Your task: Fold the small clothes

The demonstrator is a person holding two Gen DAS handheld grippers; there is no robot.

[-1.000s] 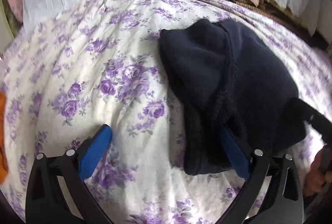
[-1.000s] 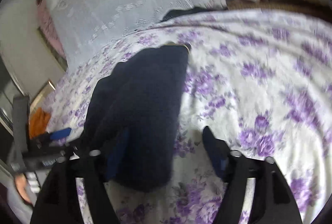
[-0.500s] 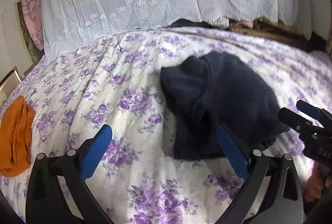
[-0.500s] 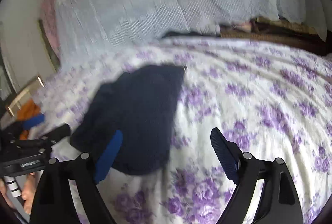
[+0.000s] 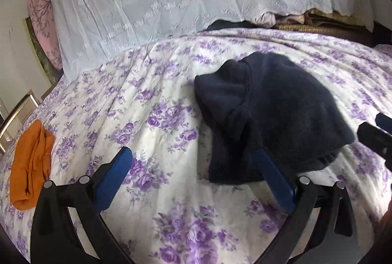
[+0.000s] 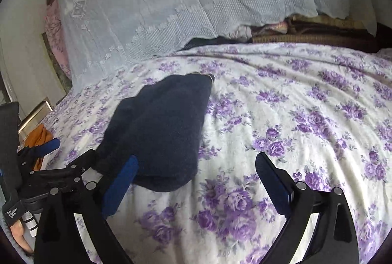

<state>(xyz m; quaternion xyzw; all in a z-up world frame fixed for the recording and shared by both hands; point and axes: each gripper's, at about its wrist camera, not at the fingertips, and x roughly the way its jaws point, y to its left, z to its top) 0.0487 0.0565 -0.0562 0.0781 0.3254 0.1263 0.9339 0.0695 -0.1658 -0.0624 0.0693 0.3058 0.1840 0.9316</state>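
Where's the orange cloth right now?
In the left wrist view, the orange cloth lies crumpled at the far left edge of the floral bedspread, well left of the dark navy garment.

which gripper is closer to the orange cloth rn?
Left. The left gripper hangs open over the floral bedspread, with the orange cloth just off its outer side. The right gripper, jaws opening, sits beyond the navy garment, farther away.

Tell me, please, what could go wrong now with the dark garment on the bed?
1. The navy garment lies bunched and uneven, so it may not stay neatly folded.
2. The right gripper is opening, with nothing pinched; one finger overlaps the cloth and might snag it.
3. The left gripper stands open beside it, and might drag its edge.
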